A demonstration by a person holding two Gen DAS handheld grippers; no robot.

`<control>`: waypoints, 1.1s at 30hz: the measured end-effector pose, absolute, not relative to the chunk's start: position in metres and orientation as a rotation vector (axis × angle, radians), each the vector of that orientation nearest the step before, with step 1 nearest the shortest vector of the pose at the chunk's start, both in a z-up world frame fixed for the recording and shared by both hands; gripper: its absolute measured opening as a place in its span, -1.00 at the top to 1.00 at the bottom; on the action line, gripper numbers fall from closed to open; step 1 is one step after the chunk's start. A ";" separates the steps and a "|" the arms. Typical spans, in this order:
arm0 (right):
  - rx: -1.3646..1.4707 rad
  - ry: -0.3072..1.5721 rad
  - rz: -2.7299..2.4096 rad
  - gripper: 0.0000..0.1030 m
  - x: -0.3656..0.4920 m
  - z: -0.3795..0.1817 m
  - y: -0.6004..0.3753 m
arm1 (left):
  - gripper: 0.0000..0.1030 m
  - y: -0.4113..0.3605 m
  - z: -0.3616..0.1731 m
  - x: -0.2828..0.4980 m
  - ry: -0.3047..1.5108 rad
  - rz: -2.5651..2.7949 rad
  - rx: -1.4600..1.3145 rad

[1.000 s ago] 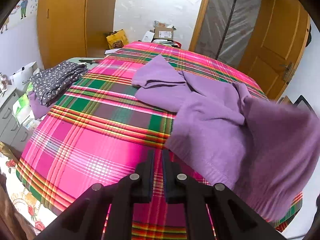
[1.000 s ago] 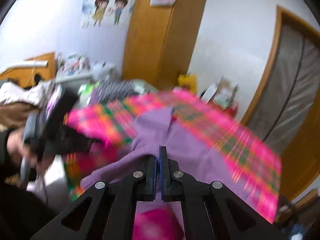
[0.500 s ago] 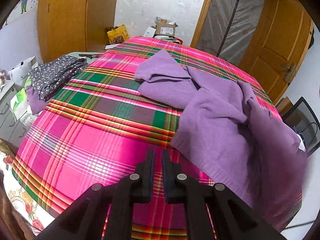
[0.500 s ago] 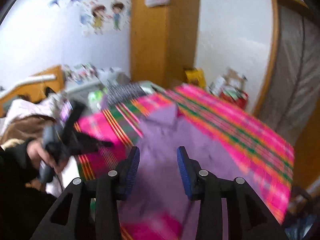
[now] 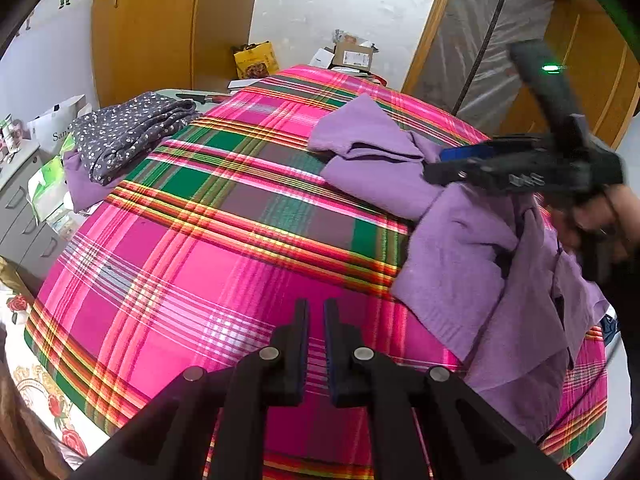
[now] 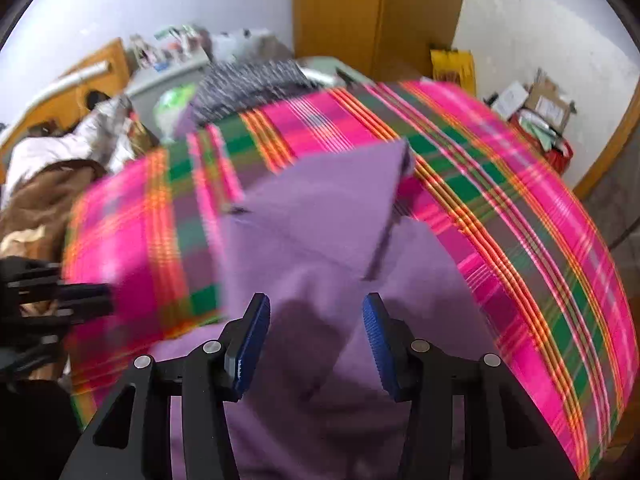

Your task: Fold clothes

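Two views. Left tool (image 5: pixel 316 316) nearly together, empty, over plaid bed (image 5: pixel 224 264); purple garment (image 5: pixel 472 264) crumpled to its right. Right tool (image 6: pixel 316 320) opening directly above purple garment (image 6: pixel 320 240), unclamped; spotted folded clothes (image 5: pixel 128 132) sharp only from left.

A crumpled shirt (image 5: pixel 472 240) is spread on the right half of the bed (image 5: pixel 224 248). A folded garment (image 5: pixel 128 132) is laid at the far left edge (partly overhanging), with a wardrobe (image 5: pixel 160 24) behind it.
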State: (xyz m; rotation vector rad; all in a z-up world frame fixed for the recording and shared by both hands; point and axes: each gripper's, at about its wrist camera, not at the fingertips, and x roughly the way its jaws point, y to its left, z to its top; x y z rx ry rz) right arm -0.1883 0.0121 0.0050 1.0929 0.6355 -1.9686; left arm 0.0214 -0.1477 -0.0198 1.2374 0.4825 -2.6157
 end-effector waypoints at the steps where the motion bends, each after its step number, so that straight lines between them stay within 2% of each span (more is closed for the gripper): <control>1: 1.093 0.627 -1.990 0.02 -0.198 0.004 0.015 | 0.87 -0.149 -0.021 0.021 0.482 -2.616 1.238; 5: 1.076 0.592 -2.048 -0.01 -0.234 0.007 0.026 | 0.87 -0.156 -0.027 0.015 0.491 -2.614 1.255; 8: 1.153 0.602 -1.957 -0.15 -0.254 -0.005 0.020 | 0.87 -0.159 -0.032 0.010 0.501 -2.614 1.273; 13: 1.244 0.651 -1.779 -0.23 -0.262 -0.028 0.005 | 0.87 -0.165 -0.033 0.005 0.516 -2.613 1.271; 17: 1.242 0.602 -1.745 -0.24 -0.259 -0.027 0.009 | 0.87 -0.166 -0.033 0.002 0.525 -2.610 1.269; 18: 1.229 0.602 -1.750 -0.18 -0.257 -0.026 0.010 | 0.87 -0.166 -0.033 0.000 0.524 -2.609 1.270; 20: 1.196 0.626 -1.749 0.78 -0.254 -0.024 0.009 | 0.87 -0.165 -0.033 -0.003 0.519 -2.610 1.275; 25: 1.080 0.740 -1.889 0.83 -0.237 -0.010 0.019 | 0.87 -0.160 -0.032 -0.008 0.503 -2.618 1.286; 33: 0.996 0.605 -2.528 0.83 -0.293 0.078 0.144 | 0.87 -0.145 -0.025 -0.008 0.483 -2.653 1.283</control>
